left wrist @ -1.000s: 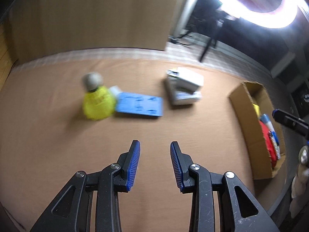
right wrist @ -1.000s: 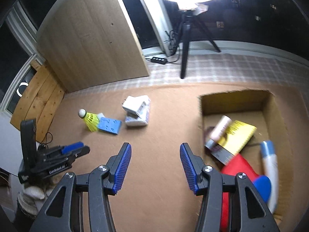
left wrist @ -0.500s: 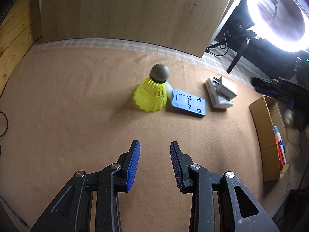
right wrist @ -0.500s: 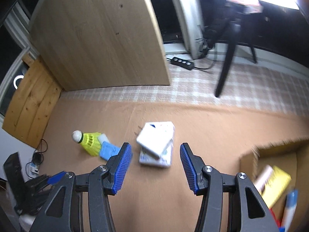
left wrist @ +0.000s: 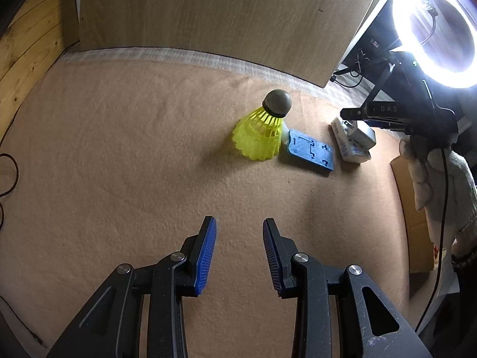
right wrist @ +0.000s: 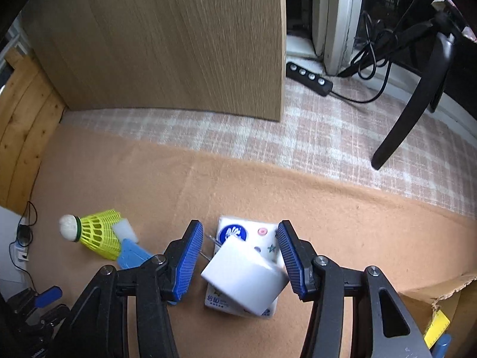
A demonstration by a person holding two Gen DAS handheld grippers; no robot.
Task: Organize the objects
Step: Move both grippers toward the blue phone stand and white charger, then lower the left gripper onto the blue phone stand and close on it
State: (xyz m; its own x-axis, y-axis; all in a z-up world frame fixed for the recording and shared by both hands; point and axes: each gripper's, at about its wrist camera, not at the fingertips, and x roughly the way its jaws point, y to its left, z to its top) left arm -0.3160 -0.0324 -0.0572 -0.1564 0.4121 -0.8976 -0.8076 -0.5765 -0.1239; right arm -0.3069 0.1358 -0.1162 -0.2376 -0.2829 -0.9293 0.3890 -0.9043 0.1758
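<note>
Low in the middle of the right wrist view: a white plug block (right wrist: 244, 277), lying tilted on a tissue pack (right wrist: 238, 232) on the brown mat (right wrist: 268, 194). Right gripper (right wrist: 238, 226) around the block, jaws apart, not yet squeezing. Left gripper (left wrist: 238, 223) apart too, with nothing inside, low in its own view.

Probably hard, smooth and light, so a bit slippery. Metal pins poking out on the left side; best not to pinch those. Take hold on the two flat sides, near the middle. Soft and squashy underneath, so maybe wobbly; lift straight up and mind the pack.
</note>
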